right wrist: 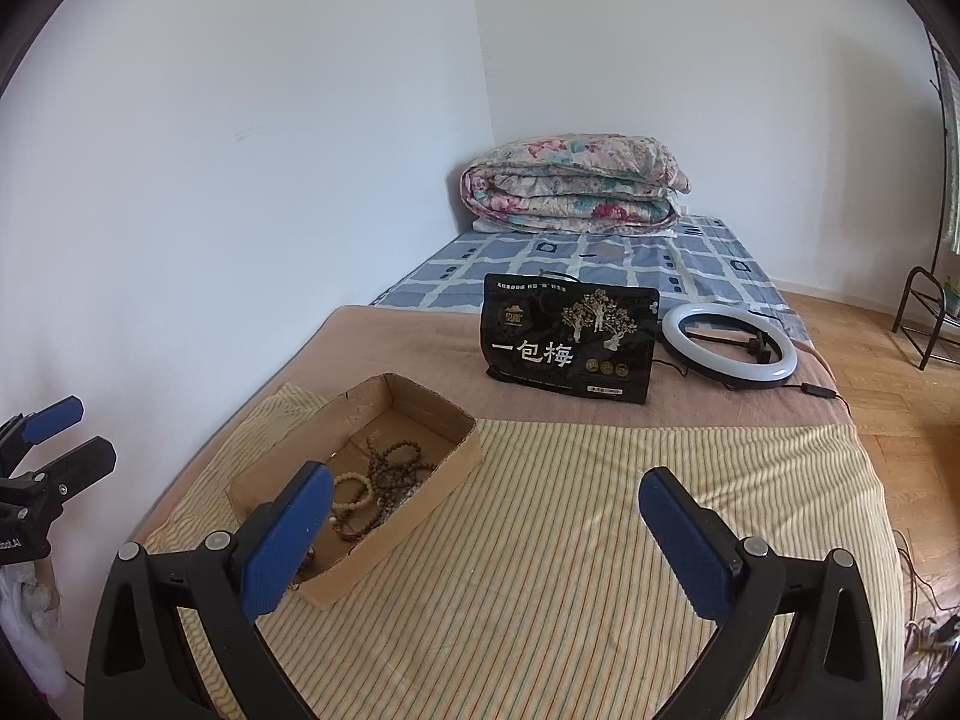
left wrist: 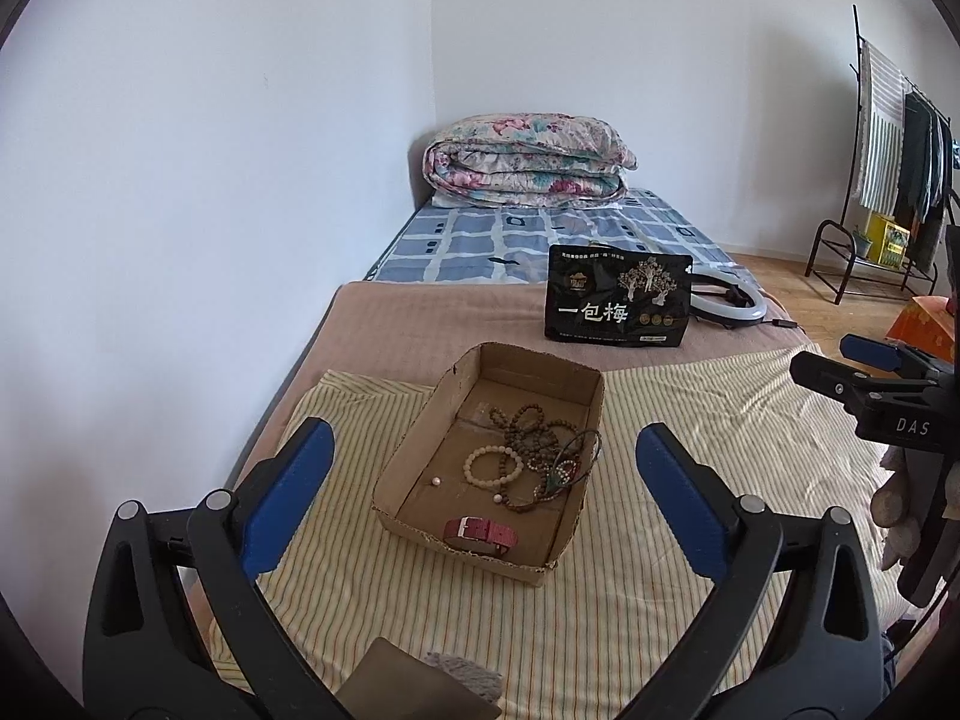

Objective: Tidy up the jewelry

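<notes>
Both grippers, left gripper (left wrist: 480, 480) and right gripper (right wrist: 486, 534), gape wide and empty; better to single out one piece, perhaps the red-strapped watch (left wrist: 480, 534), from the shallow open cardboard box (left wrist: 414, 450), avoiding the tangled brown bead strands (left wrist: 534, 426).

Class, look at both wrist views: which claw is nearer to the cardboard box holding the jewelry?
Left. The left claw frames the cardboard box between its open fingers; the right claw hangs beside the box, offset to its right.

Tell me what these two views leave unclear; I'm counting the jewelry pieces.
- Right wrist view: the cardboard box interior is partly behind the right gripper's finger; the red watch strap is hidden.
- Left wrist view: the dark bead strands tangle, count unreadable.
- Two pearl-like beads: too small to identify.
</notes>
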The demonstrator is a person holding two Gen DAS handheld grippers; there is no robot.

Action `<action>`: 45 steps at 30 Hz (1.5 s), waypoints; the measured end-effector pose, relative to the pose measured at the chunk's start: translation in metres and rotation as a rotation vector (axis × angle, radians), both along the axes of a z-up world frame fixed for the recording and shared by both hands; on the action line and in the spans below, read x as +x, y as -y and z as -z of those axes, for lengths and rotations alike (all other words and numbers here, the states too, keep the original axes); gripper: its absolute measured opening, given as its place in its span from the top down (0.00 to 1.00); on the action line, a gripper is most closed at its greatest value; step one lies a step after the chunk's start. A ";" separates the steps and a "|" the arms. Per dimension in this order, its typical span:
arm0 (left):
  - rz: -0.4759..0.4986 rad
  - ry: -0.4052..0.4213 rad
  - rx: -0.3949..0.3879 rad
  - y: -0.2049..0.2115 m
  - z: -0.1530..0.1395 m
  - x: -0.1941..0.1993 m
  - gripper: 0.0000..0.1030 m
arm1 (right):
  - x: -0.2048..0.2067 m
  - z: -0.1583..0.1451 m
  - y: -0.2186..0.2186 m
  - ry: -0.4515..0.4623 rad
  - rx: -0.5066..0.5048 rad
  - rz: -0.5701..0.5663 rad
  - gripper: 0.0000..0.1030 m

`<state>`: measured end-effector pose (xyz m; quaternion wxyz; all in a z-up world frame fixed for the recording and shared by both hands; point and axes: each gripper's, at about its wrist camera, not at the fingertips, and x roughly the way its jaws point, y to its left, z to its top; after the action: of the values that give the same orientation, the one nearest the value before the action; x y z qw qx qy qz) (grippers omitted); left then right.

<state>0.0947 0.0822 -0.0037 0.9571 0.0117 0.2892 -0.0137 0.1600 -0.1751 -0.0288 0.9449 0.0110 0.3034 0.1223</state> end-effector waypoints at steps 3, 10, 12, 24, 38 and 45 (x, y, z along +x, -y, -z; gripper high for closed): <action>-0.010 -0.008 0.013 0.001 0.002 0.001 0.01 | -0.001 0.000 0.002 0.005 0.000 0.009 0.00; -0.021 -0.004 0.009 0.000 0.003 0.002 0.00 | -0.004 0.000 0.003 0.013 0.006 0.025 0.00; -0.023 -0.004 0.006 -0.002 0.003 0.002 0.00 | -0.004 0.000 0.002 0.016 0.005 0.030 0.00; -0.021 -0.004 0.003 -0.003 0.002 0.001 0.00 | -0.006 -0.003 0.000 0.018 -0.013 0.024 0.00; -0.017 -0.002 0.000 -0.001 -0.003 -0.002 0.00 | -0.009 -0.005 -0.005 0.022 -0.019 0.010 0.00; -0.018 -0.001 0.000 -0.001 -0.003 -0.003 0.00 | -0.009 -0.005 -0.003 0.019 -0.013 0.010 0.00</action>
<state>0.0918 0.0834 -0.0004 0.9570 0.0093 0.2898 -0.0053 0.1510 -0.1721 -0.0238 0.9483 0.0054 0.2953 0.1160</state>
